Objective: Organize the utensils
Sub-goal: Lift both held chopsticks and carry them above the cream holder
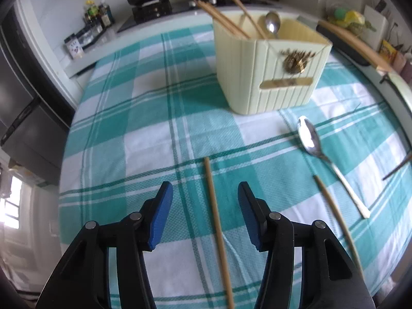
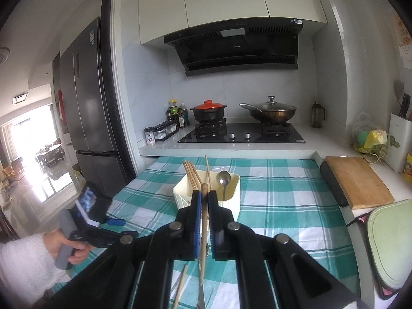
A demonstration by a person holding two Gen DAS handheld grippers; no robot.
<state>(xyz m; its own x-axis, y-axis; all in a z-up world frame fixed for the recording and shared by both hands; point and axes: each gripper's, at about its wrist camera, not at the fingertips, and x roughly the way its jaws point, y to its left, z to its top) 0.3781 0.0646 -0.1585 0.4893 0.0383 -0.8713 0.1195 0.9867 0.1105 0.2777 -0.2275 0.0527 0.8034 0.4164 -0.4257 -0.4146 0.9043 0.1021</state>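
Tablecloth (image 1: 144, 139): woven cloth, matt, checked. Spoon (image 1: 310, 139): shiny metal. Chopstick (image 1: 216, 221): plain wood, matt. Utensil holder (image 1: 257, 77): ribbed cream plastic. Gripper pads (image 1: 162, 213): blue, matt.

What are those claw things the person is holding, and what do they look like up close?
They are handheld two-finger grippers. The left gripper and the right gripper each have glossy black angular plastic arms joined by round silver pivot pins, ending in flat blue pads. Seen from the right wrist, the left one has a grey handle, and the person wears a fluffy white sleeve.
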